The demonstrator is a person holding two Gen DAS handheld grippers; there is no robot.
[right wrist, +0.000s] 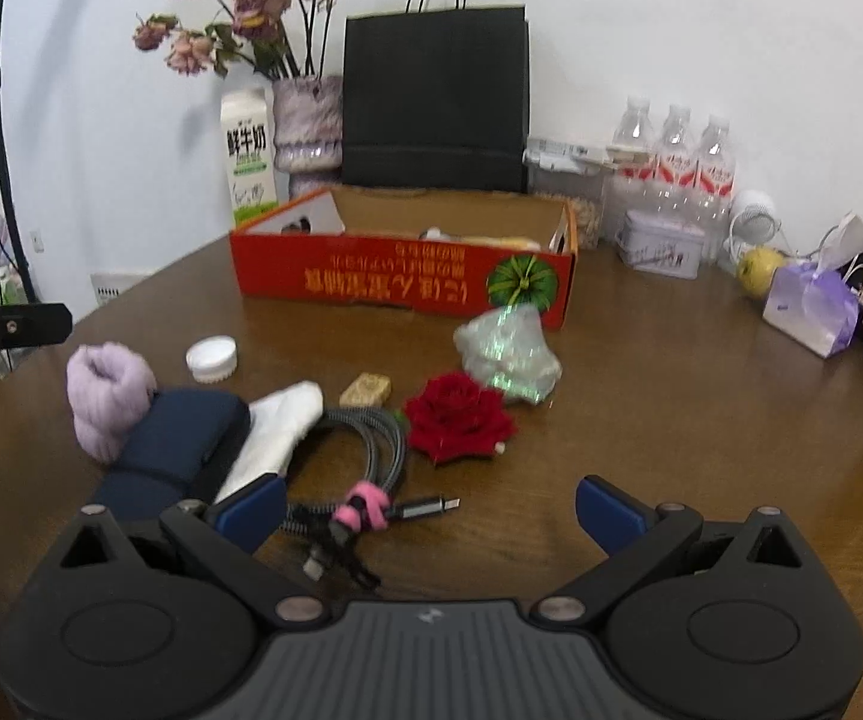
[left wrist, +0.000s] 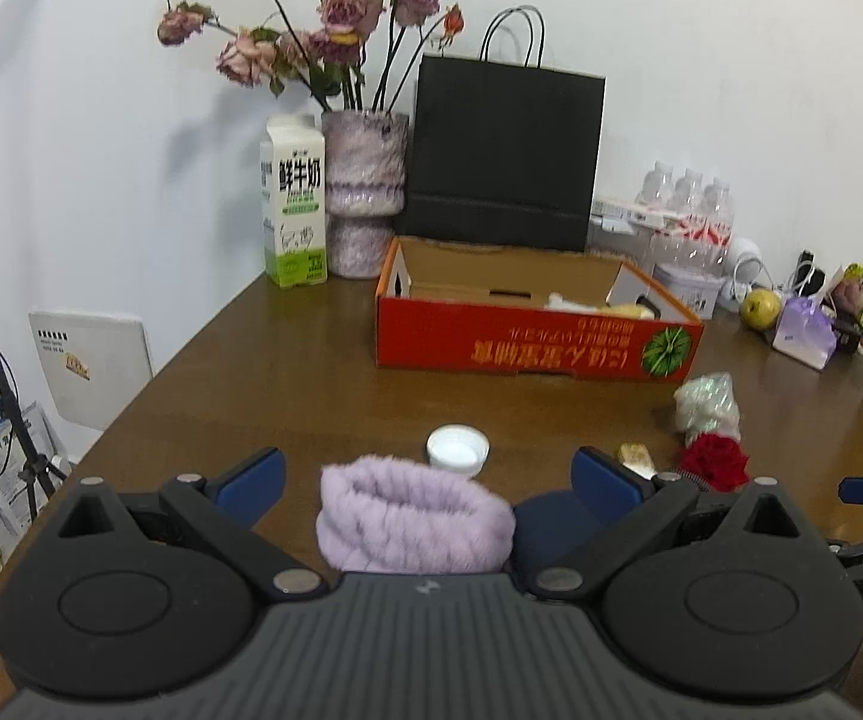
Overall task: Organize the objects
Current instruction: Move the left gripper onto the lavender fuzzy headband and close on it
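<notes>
Lilac fuzzy roll (left wrist: 413, 519) sat low centre between spread left gripper (left wrist: 428, 477) fingers, unclamped, right gripper (right wrist: 431, 507) gaped over cable (right wrist: 365, 462), red box (right wrist: 401, 282) mid-frame.

My left wrist view looks low across the wooden table (left wrist: 203, 396) toward the back wall, with the lilac fuzzy roll (left wrist: 413, 519) close under the lens. My right wrist view faces the same way from further right and slightly higher and further back. Both share the red cardboard box (left wrist: 536, 345) (right wrist: 401, 285), black paper bag (left wrist: 503, 156) (right wrist: 434, 96), milk carton (left wrist: 293, 204) (right wrist: 248, 159) and white cap (left wrist: 458, 449) (right wrist: 211, 358).
</notes>
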